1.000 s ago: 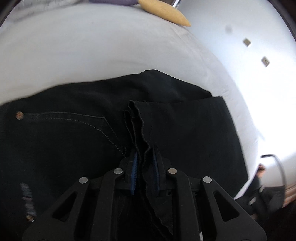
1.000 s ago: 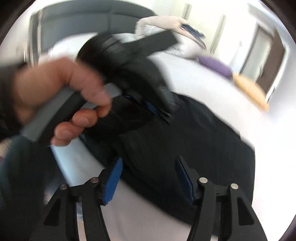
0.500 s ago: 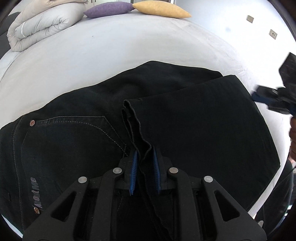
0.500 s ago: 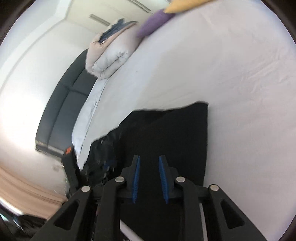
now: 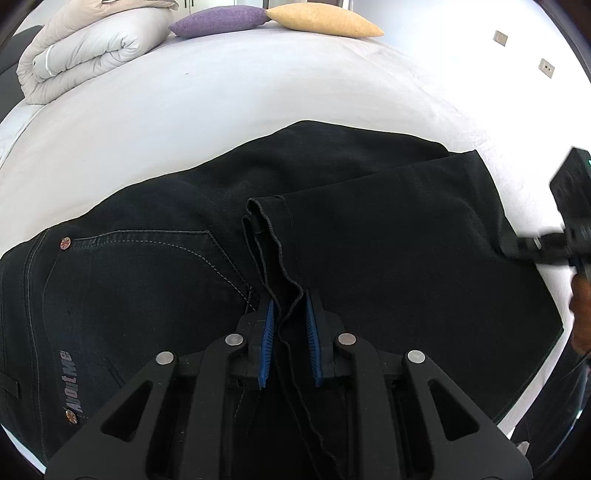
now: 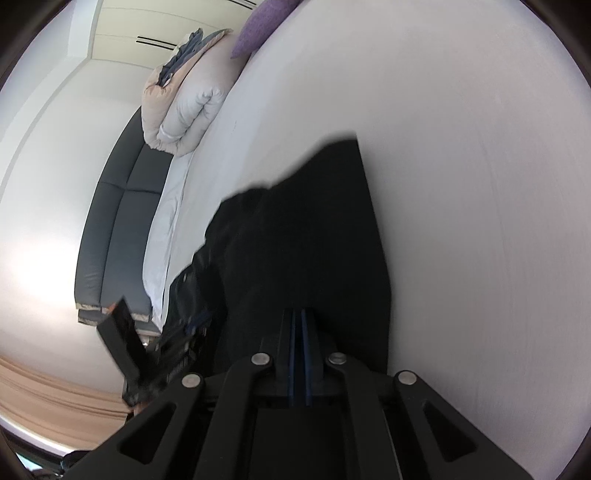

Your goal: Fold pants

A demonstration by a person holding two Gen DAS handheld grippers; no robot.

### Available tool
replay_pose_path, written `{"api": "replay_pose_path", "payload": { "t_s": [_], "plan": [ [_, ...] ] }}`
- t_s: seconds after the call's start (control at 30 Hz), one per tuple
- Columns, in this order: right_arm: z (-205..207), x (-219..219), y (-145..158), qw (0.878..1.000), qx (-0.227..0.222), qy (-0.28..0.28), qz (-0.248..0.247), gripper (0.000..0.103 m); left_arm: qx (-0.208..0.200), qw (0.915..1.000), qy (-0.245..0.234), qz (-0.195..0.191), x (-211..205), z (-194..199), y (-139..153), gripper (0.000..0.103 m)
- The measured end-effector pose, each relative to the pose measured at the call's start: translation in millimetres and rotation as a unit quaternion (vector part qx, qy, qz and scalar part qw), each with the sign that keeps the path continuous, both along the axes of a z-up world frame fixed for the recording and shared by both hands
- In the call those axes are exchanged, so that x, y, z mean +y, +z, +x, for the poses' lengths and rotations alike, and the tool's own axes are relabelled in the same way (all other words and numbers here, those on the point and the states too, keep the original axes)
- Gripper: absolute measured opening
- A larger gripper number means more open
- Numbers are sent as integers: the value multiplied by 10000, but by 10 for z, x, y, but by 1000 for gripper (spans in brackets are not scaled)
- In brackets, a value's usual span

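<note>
Black pants lie folded on a white bed, legs laid back over the seat. My left gripper has its blue pads a little apart, with the leg hems lying loosely between them. My right gripper is shut at the folded edge of the pants; whether cloth is pinched between the pads is hidden. It also shows in the left wrist view, at the right edge of the pants.
A rolled duvet, a purple pillow and a yellow pillow lie at the far end of the bed. A dark sofa stands beside the bed. The bed's near edge runs just right of the pants.
My left gripper's pads have spread slightly around the hems. My right gripper swung from beside the left hand to the folded edge and closed.
</note>
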State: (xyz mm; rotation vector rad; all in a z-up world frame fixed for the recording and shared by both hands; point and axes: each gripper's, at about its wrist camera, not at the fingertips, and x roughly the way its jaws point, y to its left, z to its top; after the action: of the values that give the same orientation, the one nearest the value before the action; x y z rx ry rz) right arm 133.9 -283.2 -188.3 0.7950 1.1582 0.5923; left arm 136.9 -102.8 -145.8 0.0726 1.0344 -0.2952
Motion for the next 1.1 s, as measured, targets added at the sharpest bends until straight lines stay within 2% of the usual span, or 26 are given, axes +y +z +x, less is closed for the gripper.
{"api": "replay_pose_path", "payload": {
  "t_s": [0.23,0.47,0.57,0.87,0.97,1.03,1.07,1.1],
  "plan": [
    [-581,79,11,9997,89,47,237,5,-25,10000,-2,-12,48,-23,-11,16],
    [-867,151,5,9992,158,-71,363,5,-34,10000,16,-36,73,-46,-12,16],
    [-901,156,-52,9991,178,-147,352,0,-45,10000,27,-51,101,-56,-7,16],
    [-935,165,-137,9989,-21,-277,386,0,-141,9955,447,-827,454,-309,144,17],
    [-934,172,-137,9989,-72,-317,345,0,-270,9876,769,-1342,726,-545,243,17],
    [-928,175,-131,9989,-98,-333,307,0,-318,9810,966,-1651,904,-694,284,23],
    [-925,176,-129,9989,-111,-344,297,0,-331,9773,1086,-1788,1003,-770,300,41],
    [-923,176,-128,9988,-117,-372,300,0,-369,9726,1261,-1916,1128,-863,321,76]
  ]
}}
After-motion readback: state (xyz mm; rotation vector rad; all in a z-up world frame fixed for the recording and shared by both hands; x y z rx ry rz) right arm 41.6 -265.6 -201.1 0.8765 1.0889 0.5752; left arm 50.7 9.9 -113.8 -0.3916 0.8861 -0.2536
